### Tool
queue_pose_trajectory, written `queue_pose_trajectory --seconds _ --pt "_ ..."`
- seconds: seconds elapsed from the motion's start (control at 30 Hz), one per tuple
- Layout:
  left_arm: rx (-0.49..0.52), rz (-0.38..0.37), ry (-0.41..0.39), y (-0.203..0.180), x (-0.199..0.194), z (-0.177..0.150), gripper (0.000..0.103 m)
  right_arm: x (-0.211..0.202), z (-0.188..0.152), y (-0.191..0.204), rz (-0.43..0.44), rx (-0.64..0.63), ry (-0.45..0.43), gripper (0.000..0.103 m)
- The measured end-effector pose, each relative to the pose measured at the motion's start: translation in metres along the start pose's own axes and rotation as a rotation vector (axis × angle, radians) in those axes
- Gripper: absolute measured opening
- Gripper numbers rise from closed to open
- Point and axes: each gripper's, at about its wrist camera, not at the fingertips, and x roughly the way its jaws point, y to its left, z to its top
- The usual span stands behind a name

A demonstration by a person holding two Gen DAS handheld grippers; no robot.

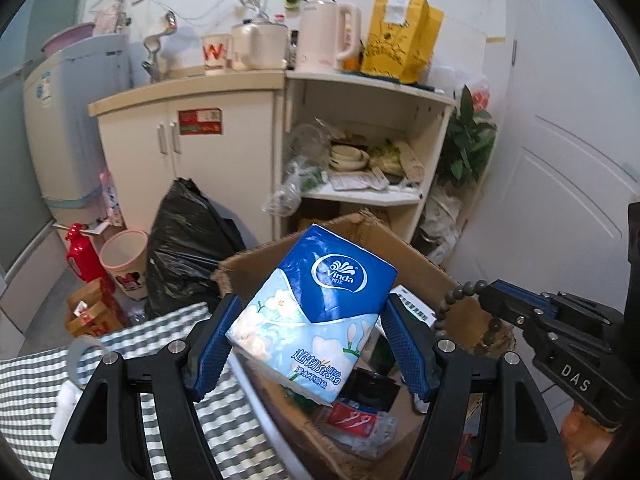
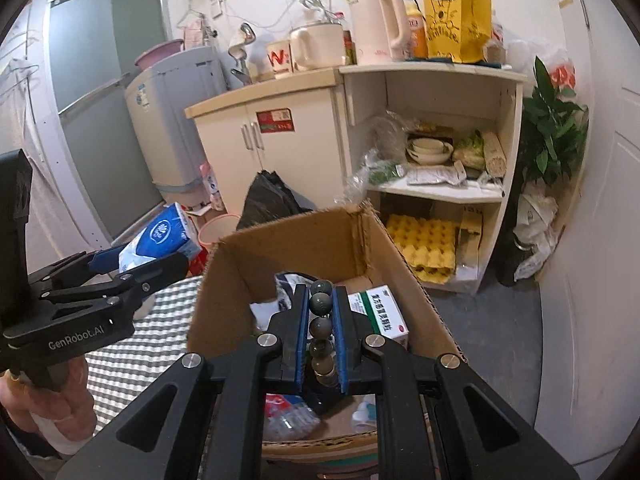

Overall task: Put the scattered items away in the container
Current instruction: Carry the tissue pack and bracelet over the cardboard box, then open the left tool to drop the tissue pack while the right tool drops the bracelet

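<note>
Over the cardboard box (image 2: 288, 240), both loads look ready to drop. Right hand-held gripper (image 2: 322, 334) is clenched on a bead bracelet (image 2: 321, 326), dangling above the clutter inside. Left hand-held gripper (image 1: 308, 340) squeezes the tissue pack (image 1: 316, 312), tilted toward 1 o'clock. Only the left view shows tape (image 1: 82, 354) on the checkered table (image 1: 32, 392).

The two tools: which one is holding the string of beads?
The right tool: it pinches the dark bead string over the cardboard box, while the left tool holds a blue tissue pack.
</note>
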Motion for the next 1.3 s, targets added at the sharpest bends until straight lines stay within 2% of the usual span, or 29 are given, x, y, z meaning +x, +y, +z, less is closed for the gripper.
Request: queue_pose_trajectory --seconds 0.27,0.53,0.7,0.83,0.93,1.0,1.07,1.13,1.3 --pt "0.009 -0.048 0.084 -0.014 0.042 -0.005 0.073 0.024 -0.006 -0.015 -0.011 0.003 0.069 0.011" --pt "0.037 -0.064 0.189 -0.021 0.079 -0.017 0.073 0.050 -0.016 -0.019 -0.018 -0.001 0.148 0.011" --pt "0.052 -0.076 0.237 -0.022 0.091 -0.024 0.077 0.058 -0.021 -0.019 -0.025 -0.001 0.177 0.011" --pt "0.053 -0.078 0.236 -0.024 0.092 -0.025 0.088 0.059 -0.024 -0.019 -0.039 0.004 0.183 0.012" --pt "0.051 -0.073 0.216 -0.022 0.085 -0.023 0.089 0.056 -0.023 -0.017 -0.048 0.008 0.168 0.012" --pt "0.045 -0.069 0.203 -0.019 0.078 -0.021 0.089 0.053 -0.021 -0.015 -0.053 0.009 0.156 0.016" --pt "0.033 -0.065 0.188 -0.015 0.071 -0.018 0.089 0.049 -0.017 -0.011 -0.071 0.001 0.139 0.035" --pt "0.018 -0.059 0.172 -0.007 0.063 -0.015 0.089 0.044 -0.015 -0.007 -0.079 -0.004 0.119 0.044" --pt "-0.002 -0.041 0.139 0.006 0.043 -0.009 0.089 0.033 -0.011 0.004 -0.071 -0.009 0.090 0.047"
